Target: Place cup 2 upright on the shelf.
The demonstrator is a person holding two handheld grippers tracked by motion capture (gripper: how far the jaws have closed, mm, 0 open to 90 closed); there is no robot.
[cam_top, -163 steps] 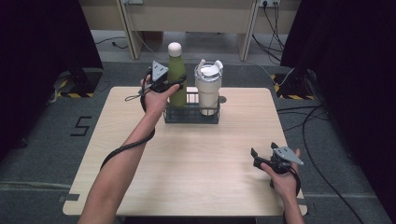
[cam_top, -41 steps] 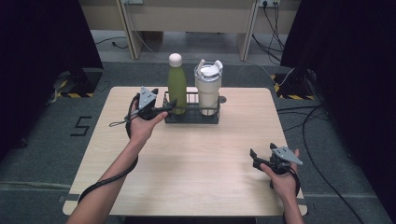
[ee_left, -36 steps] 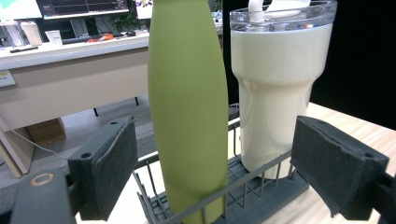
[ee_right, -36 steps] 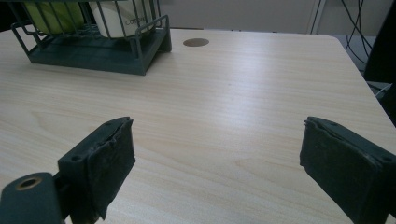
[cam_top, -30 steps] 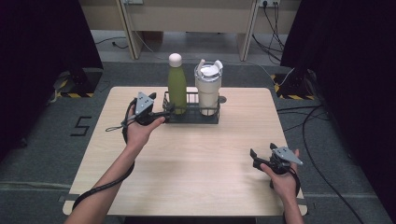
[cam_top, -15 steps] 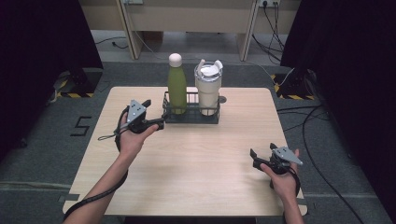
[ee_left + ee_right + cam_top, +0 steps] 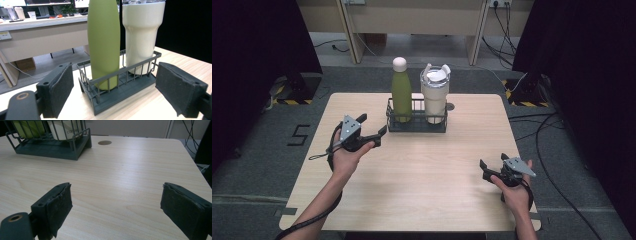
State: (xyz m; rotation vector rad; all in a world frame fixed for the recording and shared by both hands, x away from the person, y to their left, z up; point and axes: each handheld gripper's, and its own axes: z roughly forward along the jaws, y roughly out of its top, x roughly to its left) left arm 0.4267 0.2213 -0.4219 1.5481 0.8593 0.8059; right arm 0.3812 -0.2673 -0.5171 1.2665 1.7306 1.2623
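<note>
Dark curtains close off both sides of the room, and a pale wooden counter point(image 7: 422, 170) fills the middle. At twelve o'clock on it sits a dark wire rack point(image 7: 416, 120), and in the rack stand a white tumbler point(image 7: 435, 95) on the right and a green bottle point(image 7: 401, 90) on the left, both upright and just beside each other.

My left tool point(image 7: 369, 127) hovers at about nine o'clock from the rack, near it but not touching, jaws wide apart and empty, aimed at the bottle. My right tool point(image 7: 484, 169) rests at four o'clock on the counter, well apart from the rack, jaws also spread with nothing between them.

I judge the bottle stiff, smooth and probably slippery, possibly heavy if filled. I would take it around the straight body above the rack's rim, below the narrowing neck, and lift straight up.
</note>
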